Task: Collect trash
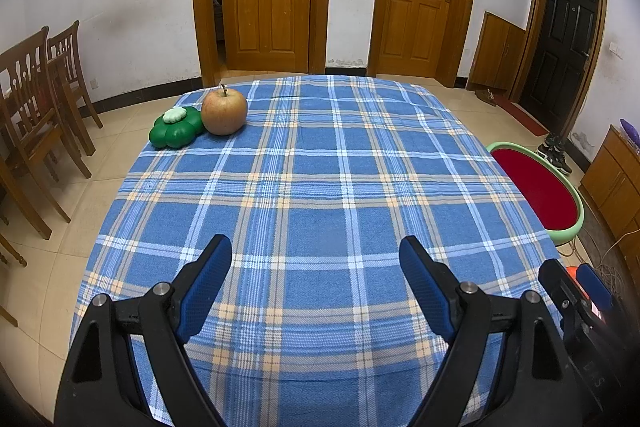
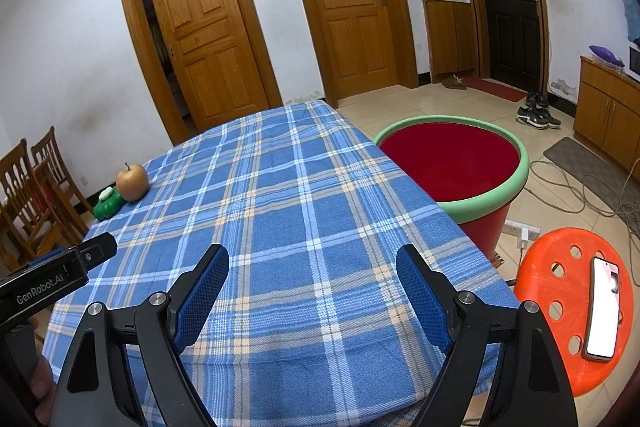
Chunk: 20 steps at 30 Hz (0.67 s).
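Both grippers' ribbed blue jaws gape empty above plaid cloth (image 1: pixel 304 187); round apple (image 1: pixel 223 111) far.

The table (image 1: pixel 320 187) hides the near part of the red bin (image 1: pixel 540 187) beside it. The apple (image 1: pixel 224 111) hides one side of the green toy (image 1: pixel 176 129). Chairs (image 1: pixel 36 99) left of the table get cut off.

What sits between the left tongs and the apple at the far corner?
Nothing visible: only bare plaid tablecloth lies between the open left tongs and the apple. The green flower-shaped object touches the apple's left side.
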Motion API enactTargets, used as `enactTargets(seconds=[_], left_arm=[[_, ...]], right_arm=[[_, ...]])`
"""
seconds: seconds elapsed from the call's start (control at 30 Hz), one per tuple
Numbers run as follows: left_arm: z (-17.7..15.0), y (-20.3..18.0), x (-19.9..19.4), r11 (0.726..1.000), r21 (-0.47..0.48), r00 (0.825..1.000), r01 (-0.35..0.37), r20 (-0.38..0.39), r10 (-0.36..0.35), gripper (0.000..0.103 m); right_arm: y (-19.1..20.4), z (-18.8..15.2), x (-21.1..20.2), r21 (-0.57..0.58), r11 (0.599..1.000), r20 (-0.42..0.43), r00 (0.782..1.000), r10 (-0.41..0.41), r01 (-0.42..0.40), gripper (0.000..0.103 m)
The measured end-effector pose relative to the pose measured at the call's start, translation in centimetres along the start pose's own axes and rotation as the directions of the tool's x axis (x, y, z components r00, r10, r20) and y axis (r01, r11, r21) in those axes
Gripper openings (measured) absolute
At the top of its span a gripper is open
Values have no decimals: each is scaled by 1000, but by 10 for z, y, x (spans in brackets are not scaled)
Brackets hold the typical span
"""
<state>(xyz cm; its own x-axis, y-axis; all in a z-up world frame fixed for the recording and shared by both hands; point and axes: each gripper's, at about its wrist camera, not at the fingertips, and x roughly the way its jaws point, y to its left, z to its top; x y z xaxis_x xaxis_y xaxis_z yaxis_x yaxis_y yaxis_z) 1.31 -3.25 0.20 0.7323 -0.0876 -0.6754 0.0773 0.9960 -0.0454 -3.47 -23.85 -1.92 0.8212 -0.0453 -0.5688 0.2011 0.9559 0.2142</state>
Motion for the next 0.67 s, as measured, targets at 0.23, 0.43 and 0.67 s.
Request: enactTargets(seconds=[0.23,0.43,0.67], left_arm=[[1,0,-1,1000,1,1000,-1,3,1,85],[6,1,-1,1000,-2,1000,-6,2,6,85],[10,4,4,1000,5,1000,-16,-4,16,85]], right_arm=[[0,1,0,-2,1000,6,1000,-1,1,86],[0,5,-2,-7,1000,14,1000,-3,4,86],[4,17,-1,-23,1000,25,1000,-10,11,86]])
